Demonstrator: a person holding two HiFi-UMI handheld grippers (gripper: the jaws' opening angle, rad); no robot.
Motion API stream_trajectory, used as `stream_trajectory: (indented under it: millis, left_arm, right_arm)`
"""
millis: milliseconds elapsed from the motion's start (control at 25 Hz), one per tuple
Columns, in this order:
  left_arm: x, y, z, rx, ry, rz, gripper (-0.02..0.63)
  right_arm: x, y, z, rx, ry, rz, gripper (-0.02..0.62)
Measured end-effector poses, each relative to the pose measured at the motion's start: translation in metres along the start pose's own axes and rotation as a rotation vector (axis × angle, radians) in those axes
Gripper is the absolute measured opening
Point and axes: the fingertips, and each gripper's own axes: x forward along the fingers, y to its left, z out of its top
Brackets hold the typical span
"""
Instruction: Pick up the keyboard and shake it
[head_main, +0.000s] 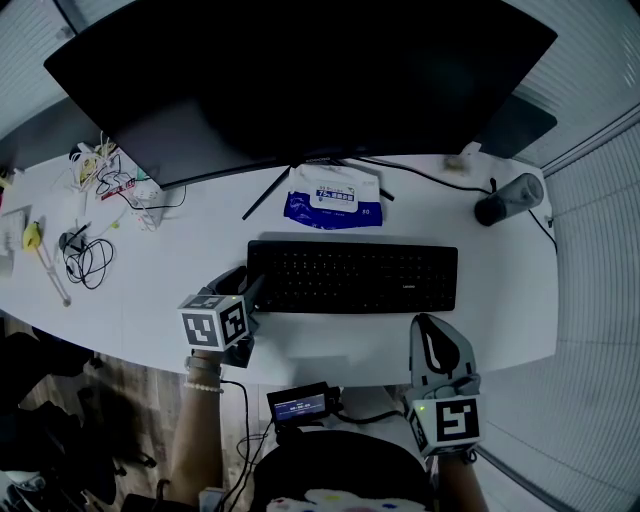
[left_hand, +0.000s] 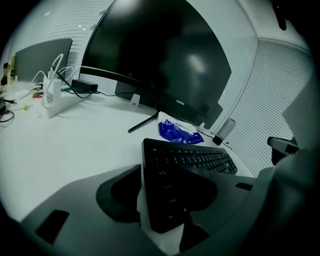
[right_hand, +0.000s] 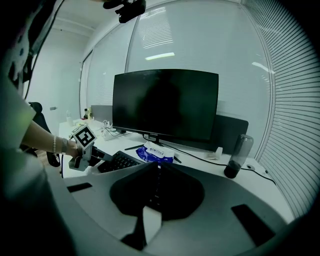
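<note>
Legend: the keyboard (head_main: 352, 277) lies flat on the surface (head_main: 150, 300), keys up, its long axis running from my left tool (head_main: 248, 292) toward the front of my right tool (head_main: 428, 322). The left tool view alone shows those jaws spread wide, with the keyboard's left end between them and unclamped. The right tool view shows its jaws closed together and empty, with the keyboard ahead.

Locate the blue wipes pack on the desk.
Head view, centre: the blue-and-white soft plastic wipes pack lies on the white desk, between the black monitor and the flat black keyboard.
</note>
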Motion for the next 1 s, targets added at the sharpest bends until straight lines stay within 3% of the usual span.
stream_trajectory:
  millis: [440,640,1000]
  left_arm:
    - [0.002,0.002,-0.003,-0.066,0.029,-0.078,0.198]
    - [0.006,0.001,-0.003,-0.019,0.06,-0.076,0.196]
    - [0.002,0.002,-0.003,-0.068,0.043,-0.056,0.184]
  right_arm:
    - [0.006,-0.01,-0.005,0.013,0.007,-0.009,0.042]
    - [0.006,-0.016,-0.009,0.02,0.012,-0.016,0.042]
    - [0.007,-0.026,-0.02,0.045,0.029,-0.029,0.043]
